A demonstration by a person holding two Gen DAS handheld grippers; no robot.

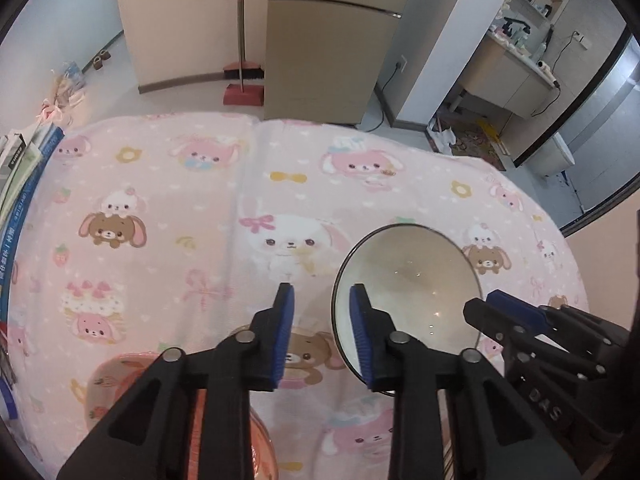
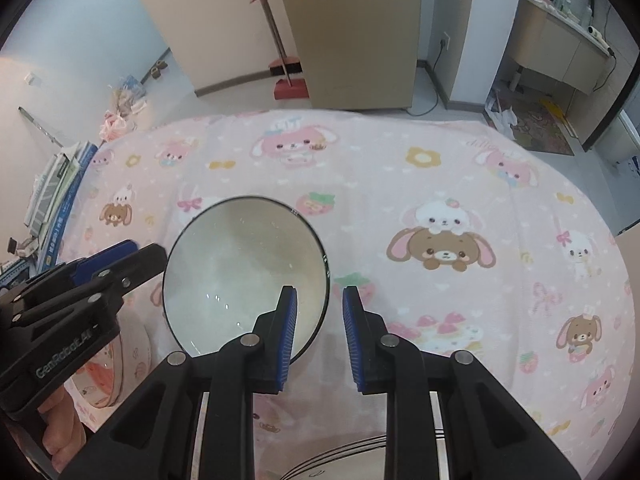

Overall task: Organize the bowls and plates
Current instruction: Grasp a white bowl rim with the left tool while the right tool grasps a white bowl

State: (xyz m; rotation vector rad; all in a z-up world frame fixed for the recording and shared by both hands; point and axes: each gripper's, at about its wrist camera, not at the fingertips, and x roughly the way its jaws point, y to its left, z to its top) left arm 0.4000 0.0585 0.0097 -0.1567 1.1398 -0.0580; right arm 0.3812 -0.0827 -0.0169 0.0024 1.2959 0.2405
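Straddling the rim from both sides: the left tongs bracket the left edge of the round white ceramic bowl with a thin dark rim, one blue pad inside the bowl and one outside. The gap is narrow, and the pads don't visibly press the wall. The right tongs do the same on the opposite edge — narrow gap, rim between the pads, no visible contact.

The bowl is on the counter, which is covered by a pink cartoon-bunny-print cloth, near its middle. I can't tell whether the bowl is fully seated or slightly tipped.

A pink patterned bowl sits at the near left, partly hidden behind the left tongs. A hand grips the left tool's handle in the right wrist view.

Background — a beige two-door fridge with a red broom and dustpan beside it.
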